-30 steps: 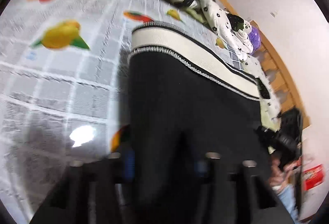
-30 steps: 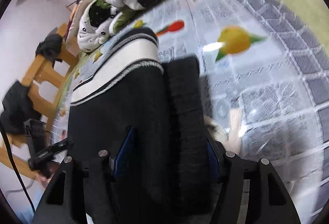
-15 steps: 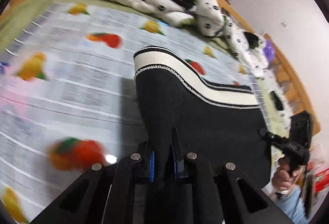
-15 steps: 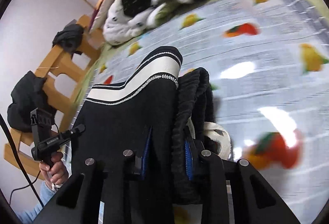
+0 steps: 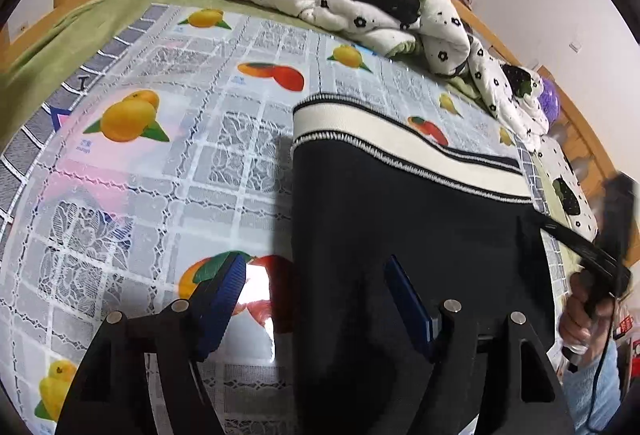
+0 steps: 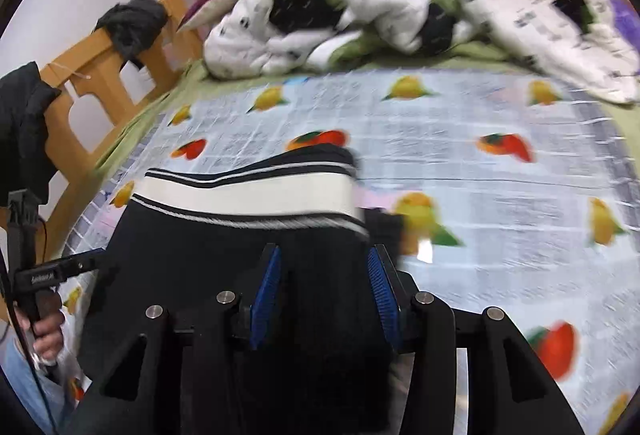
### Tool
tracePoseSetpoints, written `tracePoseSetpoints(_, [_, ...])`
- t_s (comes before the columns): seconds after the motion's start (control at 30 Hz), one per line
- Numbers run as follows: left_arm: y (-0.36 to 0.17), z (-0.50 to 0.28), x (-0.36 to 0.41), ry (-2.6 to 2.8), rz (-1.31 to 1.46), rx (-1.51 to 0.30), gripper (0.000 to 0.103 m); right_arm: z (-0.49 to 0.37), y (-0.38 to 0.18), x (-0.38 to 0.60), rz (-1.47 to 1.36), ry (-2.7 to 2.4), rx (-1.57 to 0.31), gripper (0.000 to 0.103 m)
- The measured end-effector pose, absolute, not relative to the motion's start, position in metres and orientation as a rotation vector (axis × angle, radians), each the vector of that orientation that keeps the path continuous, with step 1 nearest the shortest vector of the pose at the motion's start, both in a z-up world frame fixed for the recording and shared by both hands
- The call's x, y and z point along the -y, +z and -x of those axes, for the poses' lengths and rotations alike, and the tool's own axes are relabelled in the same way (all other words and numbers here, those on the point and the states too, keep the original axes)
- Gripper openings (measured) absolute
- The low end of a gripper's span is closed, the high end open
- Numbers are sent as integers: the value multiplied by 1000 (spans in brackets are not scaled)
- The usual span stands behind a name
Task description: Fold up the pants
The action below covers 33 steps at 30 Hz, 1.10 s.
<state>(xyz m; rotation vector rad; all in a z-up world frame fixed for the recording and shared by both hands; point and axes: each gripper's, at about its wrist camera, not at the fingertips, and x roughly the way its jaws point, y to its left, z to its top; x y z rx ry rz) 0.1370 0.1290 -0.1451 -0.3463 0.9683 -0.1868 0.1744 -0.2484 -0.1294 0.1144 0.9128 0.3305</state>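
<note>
Blue ribbed pads line both sets of jaws. In the left wrist view the left gripper (image 5: 316,299) stands wide apart, its jaws having just been opening; the left pad hangs over the fruit-print plastic sheet (image 5: 168,171), the right pad over dark cloth, and the left edge of the black pants (image 5: 400,227) runs between them with neither pad pressing on it. From these jaws the pants spread toward 12 and 2 o'clock, folded flat, with the cream waistband (image 5: 400,151) at the far end, edged by dark stripes. At 3 o'clock a hand (image 5: 580,319) grips a black handle, and below it a pale blue sleeve shows; the gripper it bears is blurred.

In the right wrist view, which is smeared, the right gripper (image 6: 324,295) has its jaws partly apart, having just been opening. The right edge of the pants (image 6: 224,275) lies between the pads; whether the cloth still touches them I cannot tell. The waistband (image 6: 248,195) lies at 12 o'clock, just beyond the fingertips, and a thicker dark roll of cloth sits just outside the right pad. At 9 o'clock a hand (image 6: 44,335) holds the other black handle. Both grippers point steeply down at the bed.

At 12 o'clock, beyond the sheet, a white flower-print quilt (image 6: 360,15) is bunched against the wooden bed frame (image 6: 104,63).
</note>
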Motion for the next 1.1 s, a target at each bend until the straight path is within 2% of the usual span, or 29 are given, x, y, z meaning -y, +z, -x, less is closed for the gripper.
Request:
tracePoseSetpoints(0.07, [-142,-134,-127,-178,324,-949,71,-199,-148,237,-66,256,-988,44])
tracePoseSetpoints(0.1, [-139,-133,-126,-176,308,-939,71,-205,-150,237,-68,256,-982,38])
tracePoseSetpoints(0.13, [-135,-131,-124,-176,289,-920,71,-204,-147,236,-66,272,-963,19])
tracePoseSetpoints(0.2, [-125,-124,-120,-187,255,-868,71,-192,-125,256,-146,380,-904,14])
tracePoseSetpoints(0.27, [-114,-120,-114,-203,230,-812,71,-180,-118,278,-251,396,-866,14])
tracePoseSetpoints(0.37, [-109,-120,-101,-217,206,-785,71,-179,-153,282,-132,271,-931,16])
tracePoseSetpoints(0.4, [-109,-122,-97,-214,195,-790,71,-178,-158,286,-154,257,-926,21])
tracePoseSetpoints(0.43, [-109,-123,-92,-213,181,-794,71,-175,-157,291,-182,252,-907,36])
tracePoseSetpoints(0.47, [-108,-125,-87,-213,163,-790,71,-174,-150,296,-203,229,-922,40])
tracePoseSetpoints(0.53, [-103,-132,-79,-219,141,-773,71,-167,-131,299,-220,211,-891,36])
tracePoseSetpoints(0.7, [-95,-185,-53,-251,138,-780,71,-174,-101,260,-82,275,-817,36])
tracePoseSetpoints(0.77, [-107,-205,-47,-234,143,-824,68,-191,-111,245,-59,294,-842,36])
tracePoseSetpoints(0.8, [-121,-219,-44,-206,134,-869,62,-196,-119,241,-46,280,-861,36])
tracePoseSetpoints(0.87, [-142,-232,-41,-150,92,-899,55,-211,-145,234,12,242,-866,36])
tracePoseSetpoints(1.0, [-157,-236,-34,-139,18,-862,58,-220,-153,239,-6,251,-847,36])
tracePoseSetpoints(1.1, [-161,-240,-39,-154,66,-859,58,-227,-159,239,-2,255,-854,36])
